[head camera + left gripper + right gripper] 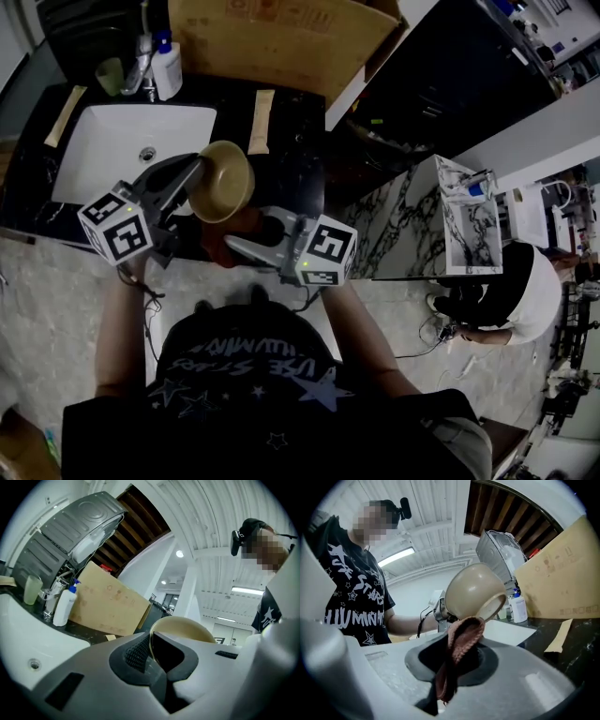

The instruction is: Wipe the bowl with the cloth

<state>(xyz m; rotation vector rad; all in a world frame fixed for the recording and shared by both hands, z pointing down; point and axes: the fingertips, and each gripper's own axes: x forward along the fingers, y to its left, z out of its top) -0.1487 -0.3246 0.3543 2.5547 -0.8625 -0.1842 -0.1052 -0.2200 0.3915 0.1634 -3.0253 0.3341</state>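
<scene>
Fingers (135, 652) of the left gripper (151, 649) were pinched narrowly on the rim of the bowl (187, 627), one pad inside and one outside. In the head view the tan bowl (223, 181) hung tipped on its side left of the frame's centre, over the front edge of the dark counter (300, 159), just right of the white sink (112, 141). The right gripper (457, 660) was clamped on the reddish-brown cloth (461, 637), whose folded top stood out just under the bowl's (471, 590) rim; whether they touched could not be told. Farther off, at the upper left, a white bottle (167, 70) and a green cup (110, 75) stood behind the sink, with a cardboard sheet (281, 37) beside them.
</scene>
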